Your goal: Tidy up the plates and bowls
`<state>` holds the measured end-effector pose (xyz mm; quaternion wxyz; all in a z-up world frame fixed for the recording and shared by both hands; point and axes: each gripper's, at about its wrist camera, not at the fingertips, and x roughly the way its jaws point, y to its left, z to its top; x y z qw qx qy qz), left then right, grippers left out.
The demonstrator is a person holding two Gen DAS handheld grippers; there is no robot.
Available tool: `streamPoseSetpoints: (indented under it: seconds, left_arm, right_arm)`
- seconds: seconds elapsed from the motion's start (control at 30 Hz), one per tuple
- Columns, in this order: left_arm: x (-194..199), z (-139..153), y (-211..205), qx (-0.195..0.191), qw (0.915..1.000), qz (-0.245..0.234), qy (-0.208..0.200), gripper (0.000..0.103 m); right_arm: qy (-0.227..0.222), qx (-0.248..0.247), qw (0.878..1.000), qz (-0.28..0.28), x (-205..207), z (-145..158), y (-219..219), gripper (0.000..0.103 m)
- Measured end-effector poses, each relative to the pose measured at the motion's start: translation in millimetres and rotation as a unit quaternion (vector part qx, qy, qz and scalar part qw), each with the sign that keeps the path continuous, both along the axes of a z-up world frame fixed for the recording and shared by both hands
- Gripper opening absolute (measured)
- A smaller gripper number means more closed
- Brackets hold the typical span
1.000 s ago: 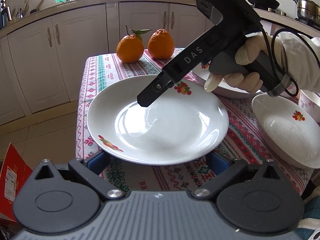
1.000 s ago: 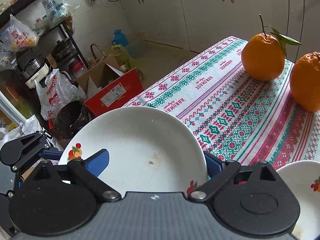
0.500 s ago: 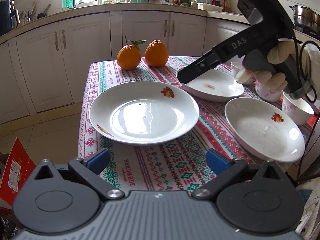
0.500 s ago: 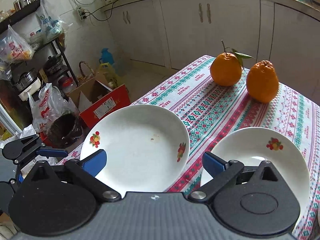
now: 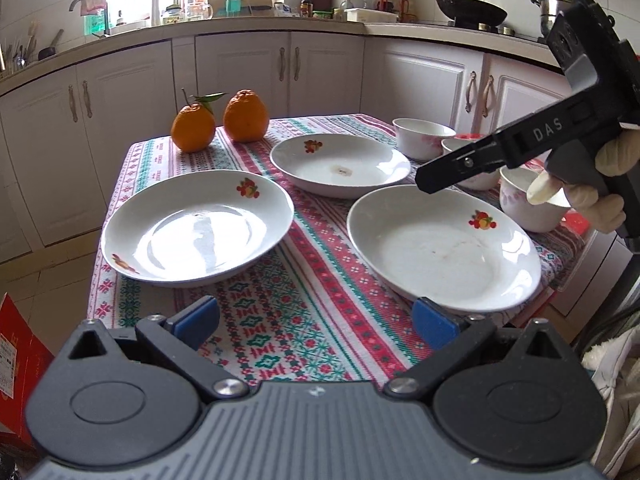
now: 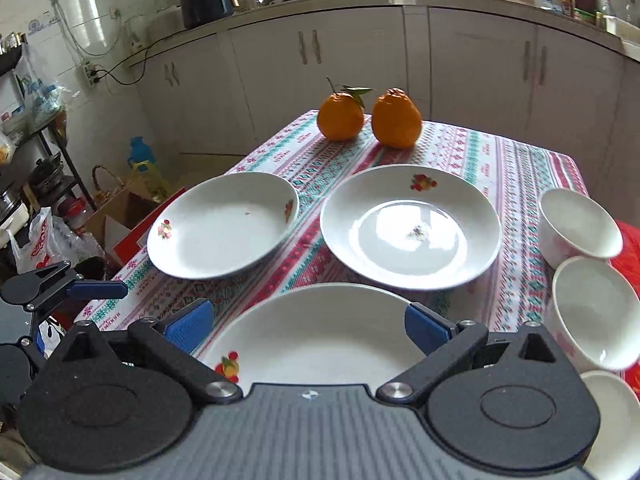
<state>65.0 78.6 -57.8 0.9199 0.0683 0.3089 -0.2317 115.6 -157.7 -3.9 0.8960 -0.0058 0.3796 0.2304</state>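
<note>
Sitting empty, three plates (image 5: 196,228), bowls (image 6: 578,224)

You have three white plates on the table: one (image 5: 196,228) at its left edge, one (image 5: 340,164) mid-table, one (image 5: 444,248) at its near right edge. Three bowls (image 6: 578,224) (image 6: 596,316) (image 6: 616,420) line the right edge. Two oranges (image 5: 193,127) (image 5: 245,116) sit at the far edge.

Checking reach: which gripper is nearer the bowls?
Right. The right gripper hangs just beside the bowls; the left gripper sits at the table's near edge, across a plate.
</note>
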Motion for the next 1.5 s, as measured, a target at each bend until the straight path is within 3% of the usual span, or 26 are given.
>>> streamPoseSetpoints:
  seconds: [0.23,0.43,0.7,1.3,1.5]
  left_arm:
    - [-7.9,-7.4,-25.9,0.007,0.9990,-0.044,0.009,0.102]
    - [-8.0,-10.9,-45.4,0.016,0.9972,-0.073,0.008,0.102]
    - [-6.1,-16.7,-62.2,0.029,0.9944,-0.101,0.017,0.102]
    - [8.2,-25.3,-77.6,0.021,0.9883,-0.147,0.034,0.102]
    - [9.4,-24.4,-74.2,0.027,0.9873,-0.153,0.032,0.102]
  right_arm:
    - [0.023,-0.009,0.999,-0.038,-18.1,-14.1,-35.6,0.103]
    - [0.030,-0.007,0.999,-0.028,-11.3,-18.3,-46.8,0.103]
    - [0.053,-0.013,0.998,0.003,12.4,-27.3,-43.2,0.102]
    - [0.095,-0.029,0.994,0.035,42.4,-44.2,-39.0,0.086]
    - [0.110,-0.002,0.993,0.029,43.7,-41.4,-43.8,0.086]
